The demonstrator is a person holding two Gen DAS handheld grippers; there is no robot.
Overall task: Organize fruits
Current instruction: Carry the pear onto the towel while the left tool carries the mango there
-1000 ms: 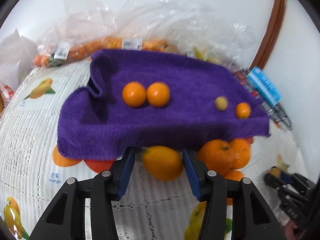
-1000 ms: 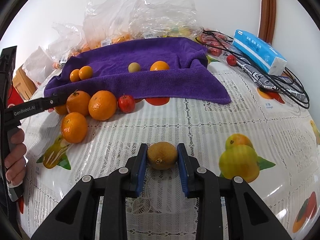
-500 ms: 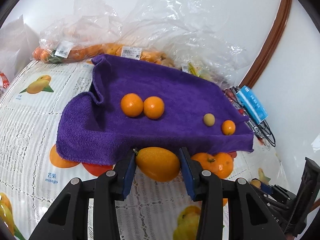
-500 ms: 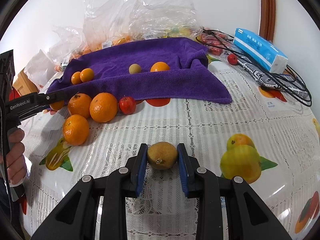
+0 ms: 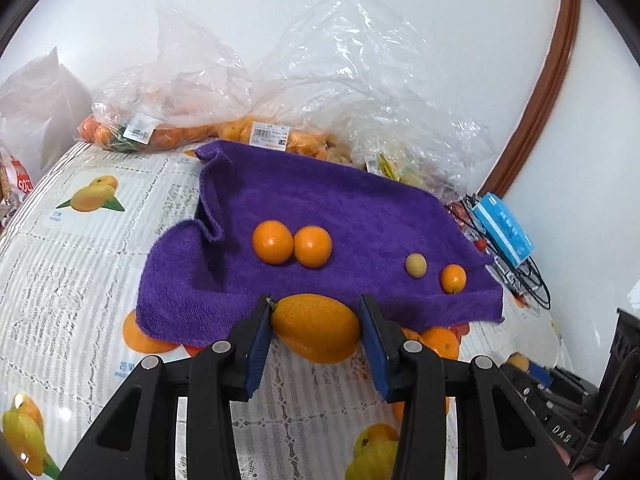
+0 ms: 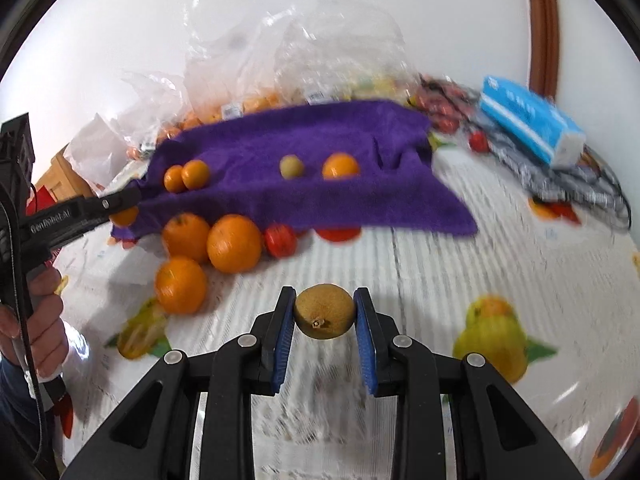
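I see the table (image 5: 72,264) under a white lace cloth printed with fruit, and on it a purple towel (image 5: 360,216) spread toward the far edge, its near hem hanging close to my left gripper. Clear plastic bags (image 5: 320,92) with more fruit in them are heaped along the far edge behind the towel, and a blue tissue pack (image 6: 528,120) lies on black cables at the far right corner. On the towel two oranges (image 5: 292,244) sit touching each other near its left side, and toward its right side a small greenish fruit (image 5: 416,266) sits just beside a small orange (image 5: 453,278). In the right wrist view, which is blurred, three loose oranges (image 6: 208,252) and a small red fruit (image 6: 280,240) lie on the table against the towel's near hem. My left gripper (image 5: 316,330) is clamped on an oval orange fruit (image 5: 316,328), carried above the table at the towel's near edge; both blue pads press its ends. My right gripper (image 6: 324,316) is clenched on a brown fruit (image 6: 324,312), the smallest piece I carry, with the table's middle behind it. A hand (image 6: 36,316) on the left gripper's handle shows at the left.
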